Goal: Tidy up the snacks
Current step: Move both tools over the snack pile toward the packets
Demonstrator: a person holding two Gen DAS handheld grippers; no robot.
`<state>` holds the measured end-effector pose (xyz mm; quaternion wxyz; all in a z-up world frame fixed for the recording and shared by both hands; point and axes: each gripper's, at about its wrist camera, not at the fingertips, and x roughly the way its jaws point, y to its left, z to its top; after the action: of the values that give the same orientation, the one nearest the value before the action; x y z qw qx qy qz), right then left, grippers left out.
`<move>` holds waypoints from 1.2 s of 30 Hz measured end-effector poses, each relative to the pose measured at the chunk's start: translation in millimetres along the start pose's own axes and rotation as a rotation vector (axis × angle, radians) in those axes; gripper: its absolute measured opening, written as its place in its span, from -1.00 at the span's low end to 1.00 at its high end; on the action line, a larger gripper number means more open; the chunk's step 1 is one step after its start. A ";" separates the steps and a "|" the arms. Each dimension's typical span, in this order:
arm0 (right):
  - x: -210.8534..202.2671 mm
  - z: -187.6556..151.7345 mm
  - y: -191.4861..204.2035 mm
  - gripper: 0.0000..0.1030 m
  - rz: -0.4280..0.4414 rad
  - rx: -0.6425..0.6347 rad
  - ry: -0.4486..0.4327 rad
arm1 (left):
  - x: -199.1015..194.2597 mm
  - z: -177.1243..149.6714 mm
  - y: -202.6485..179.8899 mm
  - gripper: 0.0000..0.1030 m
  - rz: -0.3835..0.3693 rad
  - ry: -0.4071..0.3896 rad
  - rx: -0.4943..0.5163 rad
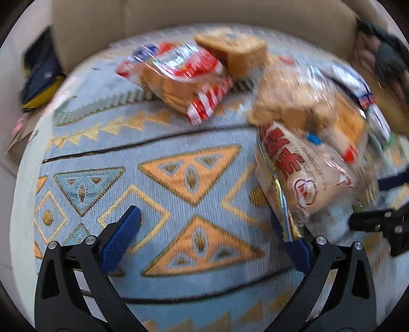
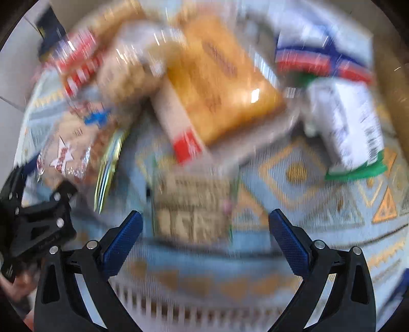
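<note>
Several wrapped snacks lie on a patterned blue and orange cloth [image 1: 179, 163]. In the left wrist view a red-striped bread pack [image 1: 179, 79] and a brown cake [image 1: 235, 51] lie far ahead, and a pile with a red-lettered clear bag [image 1: 294, 173] lies at right. My left gripper [image 1: 207, 227] is open over bare cloth; the bag's edge overlaps its right finger [image 1: 296, 250]. In the blurred right wrist view my right gripper [image 2: 205, 229] is open, with a tan biscuit pack [image 2: 191, 209] lying between and just beyond its fingers. An orange toast pack [image 2: 219, 84] lies further ahead.
A cardboard box wall [image 1: 179, 20] stands behind the cloth. A dark blue and yellow bag [image 1: 41, 74] lies at far left. A white pack with green trim [image 2: 350, 130] and a blue-red striped pack [image 2: 322, 56] lie at right. The left gripper [image 2: 33, 222] shows at the right view's left edge.
</note>
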<state>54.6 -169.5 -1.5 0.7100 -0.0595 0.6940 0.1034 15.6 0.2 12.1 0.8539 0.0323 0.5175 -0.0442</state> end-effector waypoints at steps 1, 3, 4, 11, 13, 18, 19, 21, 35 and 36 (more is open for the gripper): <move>3.4 2.9 1.6 0.91 -0.045 -0.026 0.093 | -1.9 4.2 1.2 0.94 -0.008 0.054 0.028; 7.6 2.4 13.0 0.91 -0.292 -0.194 0.354 | -9.7 8.2 9.2 0.94 0.007 0.106 0.022; 3.7 0.3 17.2 0.91 -0.366 -0.256 0.388 | -17.8 11.1 16.5 0.94 0.010 0.127 0.008; -163.0 -24.9 65.3 0.91 -0.576 -0.613 0.218 | -100.3 41.8 55.3 0.94 -0.011 0.013 -0.009; -222.8 -24.1 77.9 0.91 -0.511 -0.556 0.079 | -123.4 47.6 62.6 0.94 -0.027 -0.020 -0.014; -302.6 -34.2 47.7 0.91 -0.325 -0.325 -0.233 | -179.7 46.7 72.7 0.94 -0.018 -0.099 -0.008; -305.6 -30.7 34.1 0.91 -0.298 -0.280 -0.288 | -185.0 46.7 69.6 0.94 -0.026 -0.096 -0.007; -305.2 -43.5 15.5 0.91 -0.253 -0.217 -0.369 | -190.1 46.2 68.6 0.94 -0.073 -0.080 0.001; -91.4 -2.4 -7.8 0.91 -0.060 0.033 -0.457 | -42.9 65.6 -10.6 0.81 -0.274 0.080 0.053; -83.7 -0.6 -4.7 0.91 -0.045 0.040 -0.438 | -36.3 65.2 -17.4 0.81 -0.287 0.094 0.067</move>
<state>53.7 -179.6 81.7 0.8469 -0.0371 0.5237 0.0843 54.5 -22.1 74.3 0.8121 -0.0114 0.5545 -0.1816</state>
